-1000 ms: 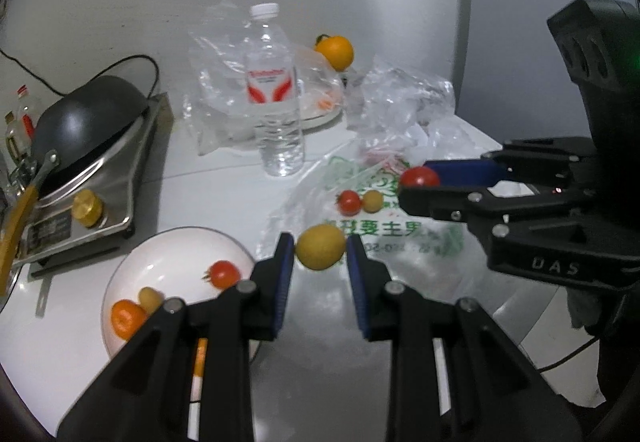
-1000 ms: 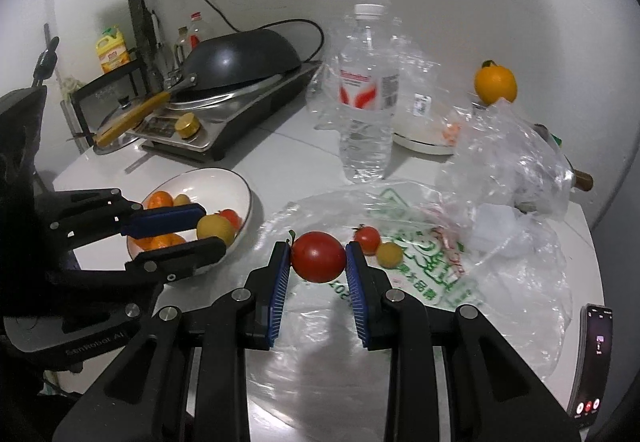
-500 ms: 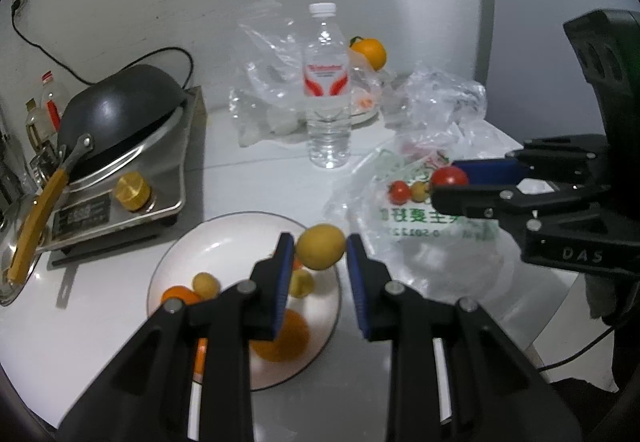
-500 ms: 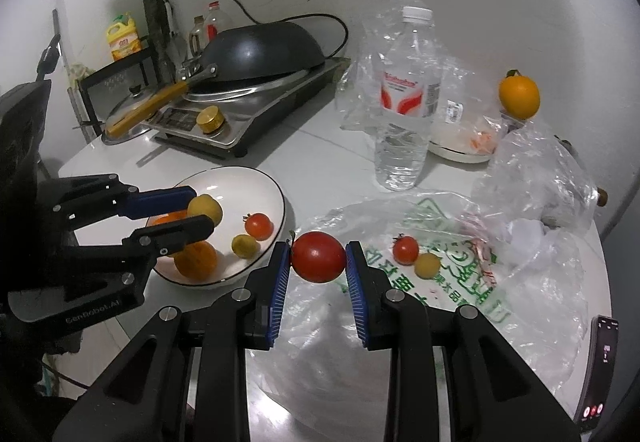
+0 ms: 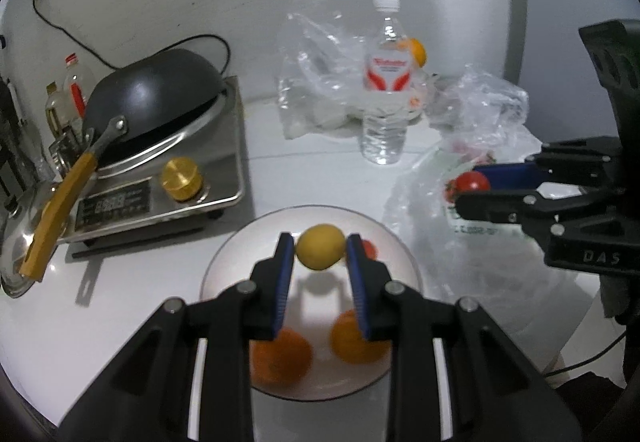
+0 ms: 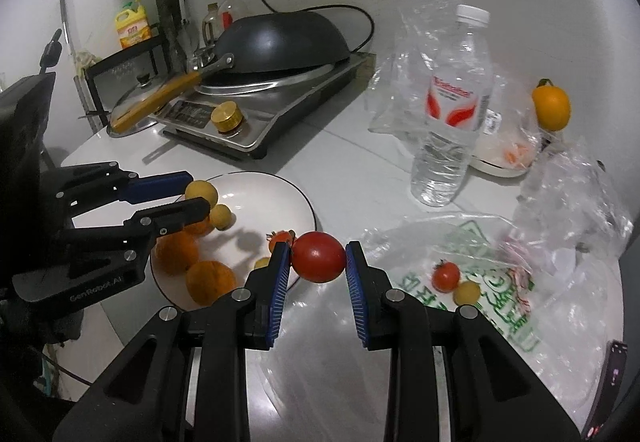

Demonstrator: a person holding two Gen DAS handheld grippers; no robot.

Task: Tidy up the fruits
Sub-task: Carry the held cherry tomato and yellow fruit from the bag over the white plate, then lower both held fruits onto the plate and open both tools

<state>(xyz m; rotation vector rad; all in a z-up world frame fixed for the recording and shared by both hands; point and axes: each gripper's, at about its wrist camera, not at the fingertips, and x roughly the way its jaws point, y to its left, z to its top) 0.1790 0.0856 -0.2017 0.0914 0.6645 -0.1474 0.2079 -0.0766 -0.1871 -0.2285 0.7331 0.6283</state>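
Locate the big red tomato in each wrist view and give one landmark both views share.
Left wrist: big red tomato at right, mid-height, in the right gripper.
Right wrist: big red tomato at centre, between the blue pads.
Shared landmark: water bottle, standing behind the white plate.

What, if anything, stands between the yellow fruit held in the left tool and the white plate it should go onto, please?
Nothing visible does. The left tool holds the yellow fruit directly above the white plate, over a bare patch. The oranges and small tomato already there lie off to the sides.
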